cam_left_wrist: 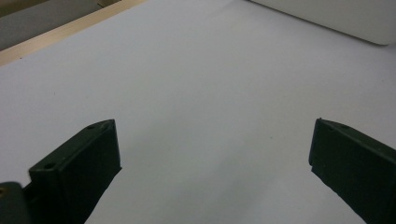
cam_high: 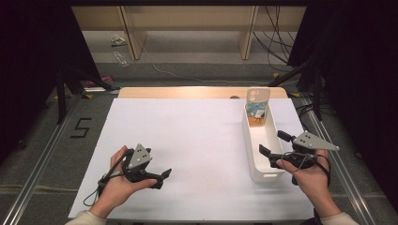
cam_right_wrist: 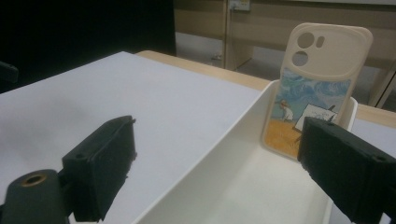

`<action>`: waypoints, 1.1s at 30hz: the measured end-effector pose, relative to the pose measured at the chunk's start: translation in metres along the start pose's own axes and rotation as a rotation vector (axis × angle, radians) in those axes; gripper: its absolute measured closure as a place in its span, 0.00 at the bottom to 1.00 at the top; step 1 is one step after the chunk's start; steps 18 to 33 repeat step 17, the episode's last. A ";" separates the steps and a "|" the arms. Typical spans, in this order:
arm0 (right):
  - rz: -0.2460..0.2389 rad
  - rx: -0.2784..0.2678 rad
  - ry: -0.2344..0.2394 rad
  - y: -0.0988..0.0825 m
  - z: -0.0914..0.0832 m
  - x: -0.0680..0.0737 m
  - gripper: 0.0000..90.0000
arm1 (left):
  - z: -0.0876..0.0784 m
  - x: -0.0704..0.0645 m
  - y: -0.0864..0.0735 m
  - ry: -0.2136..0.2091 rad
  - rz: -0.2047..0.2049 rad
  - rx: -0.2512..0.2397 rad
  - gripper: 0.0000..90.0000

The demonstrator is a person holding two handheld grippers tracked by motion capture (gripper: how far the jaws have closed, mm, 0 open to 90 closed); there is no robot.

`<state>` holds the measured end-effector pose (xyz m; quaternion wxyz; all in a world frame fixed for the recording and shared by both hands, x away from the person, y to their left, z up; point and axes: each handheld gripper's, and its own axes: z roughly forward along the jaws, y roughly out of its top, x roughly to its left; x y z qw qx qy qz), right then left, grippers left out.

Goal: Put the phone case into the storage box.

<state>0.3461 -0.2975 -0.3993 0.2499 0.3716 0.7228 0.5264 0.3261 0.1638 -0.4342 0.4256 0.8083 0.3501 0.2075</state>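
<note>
A cream phone case [cam_high: 257, 107] with a painted picture on its back stands upright against the far end of a long white bin [cam_high: 251, 154] at the right of the white mat [cam_high: 197, 136]. My right gripper [cam_high: 273, 143] hovers over the bin's near end, open, with nothing held. In the right gripper view the phone case [cam_right_wrist: 322, 84] stands ahead, beyond my open right gripper [cam_right_wrist: 219, 126], inside the bin [cam_right_wrist: 233, 158]. My left gripper [cam_high: 162, 179] rests low over the mat's near left, open and holding nothing. In the left gripper view my left gripper [cam_left_wrist: 215, 140] looks onto bare mat [cam_left_wrist: 201, 84].
The wooden table edge [cam_high: 202, 92] runs along the far side of the mat. A corner of the bin [cam_left_wrist: 336, 18] shows far ahead in the left gripper view. Cables and shelf legs lie on the floor behind the table, with dark curtains on both sides.
</note>
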 end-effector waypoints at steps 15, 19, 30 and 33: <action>0.010 -0.017 -0.001 -0.002 -0.002 0.000 0.13 | 0.001 -0.001 0.000 -0.002 -0.001 0.000 0.02; 0.009 -0.016 -0.002 -0.002 -0.002 0.000 0.13 | 0.001 -0.001 0.000 -0.002 -0.001 -0.001 0.02; 0.009 -0.016 -0.002 -0.002 -0.002 0.000 0.13 | 0.001 -0.001 0.000 -0.002 -0.001 -0.001 0.02; 0.009 -0.016 -0.002 -0.002 -0.002 0.000 0.13 | 0.001 -0.001 0.000 -0.002 -0.001 -0.001 0.02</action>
